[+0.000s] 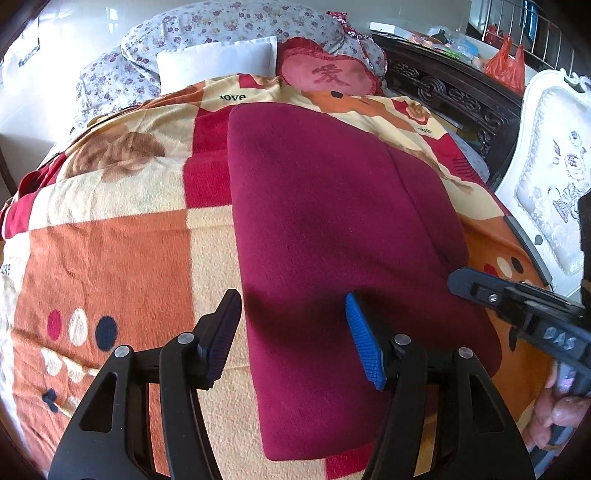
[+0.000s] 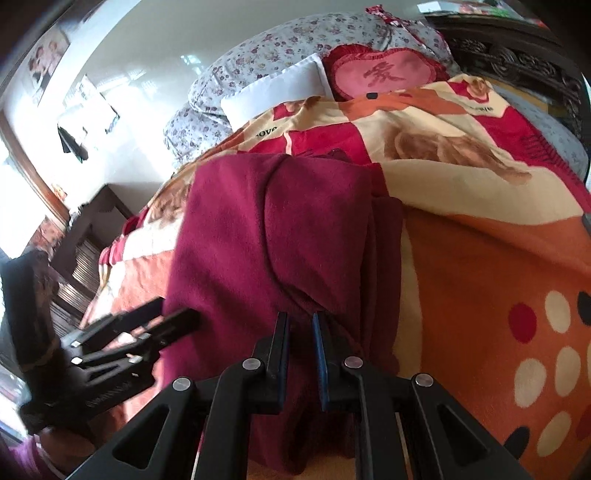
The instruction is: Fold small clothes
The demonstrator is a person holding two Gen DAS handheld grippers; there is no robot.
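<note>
A dark red garment (image 1: 332, 206) lies folded into a long flat panel on the patterned blanket (image 1: 110, 258). In the left wrist view my left gripper (image 1: 293, 334) stands open over the garment's near left edge. The cloth lies under the gap and the pads press on nothing. My right gripper (image 1: 456, 283) reaches in from the right at the garment's right edge. In the right wrist view the right gripper (image 2: 301, 328) is shut on a bunched fold of the garment (image 2: 258, 229), with cloth pinched between its pads. The left gripper (image 2: 177, 310) shows blurred at the left.
A white pillow (image 1: 218, 62), a red heart cushion (image 1: 328, 74) and a floral quilt (image 1: 221, 26) lie at the bed's far end. A dark carved bed frame (image 1: 450, 92) and a white chair (image 1: 554, 166) stand right. A hand's fingers (image 1: 561, 413) hold the right tool.
</note>
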